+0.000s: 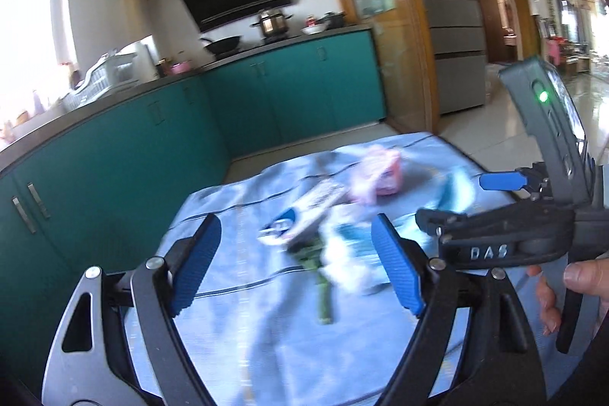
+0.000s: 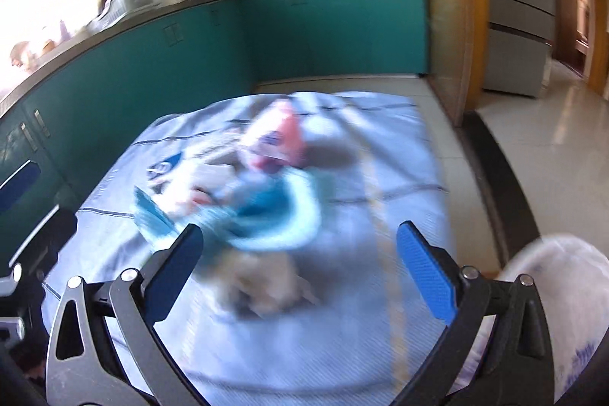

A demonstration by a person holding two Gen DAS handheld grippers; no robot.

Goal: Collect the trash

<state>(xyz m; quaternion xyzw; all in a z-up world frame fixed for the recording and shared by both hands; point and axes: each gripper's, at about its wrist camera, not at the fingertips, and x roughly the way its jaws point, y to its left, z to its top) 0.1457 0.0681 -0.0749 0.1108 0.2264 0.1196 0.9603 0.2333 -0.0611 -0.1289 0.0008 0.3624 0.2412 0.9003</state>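
Note:
A blurred heap of trash lies on a table under a light blue cloth [image 1: 266,337]. It includes a pink wrapper [image 1: 380,174], a green stalk [image 1: 323,295] and white crumpled paper [image 1: 342,261]. My left gripper [image 1: 295,253] is open and empty above the near side of the heap. In the right wrist view I see a pink packet [image 2: 283,139], a teal and blue round thing [image 2: 278,219] and a tan crumpled lump [image 2: 262,284]. My right gripper [image 2: 300,246] is open and empty above them. It also shows in the left wrist view [image 1: 498,185], to the right.
Teal kitchen cabinets [image 1: 125,147] with a dark counter run along the left and back. A wok [image 1: 222,44] and a steel pot [image 1: 272,21] stand on the stove. A grey fridge [image 1: 453,18] stands back right. A white plastic bag [image 2: 571,292] hangs at the right edge.

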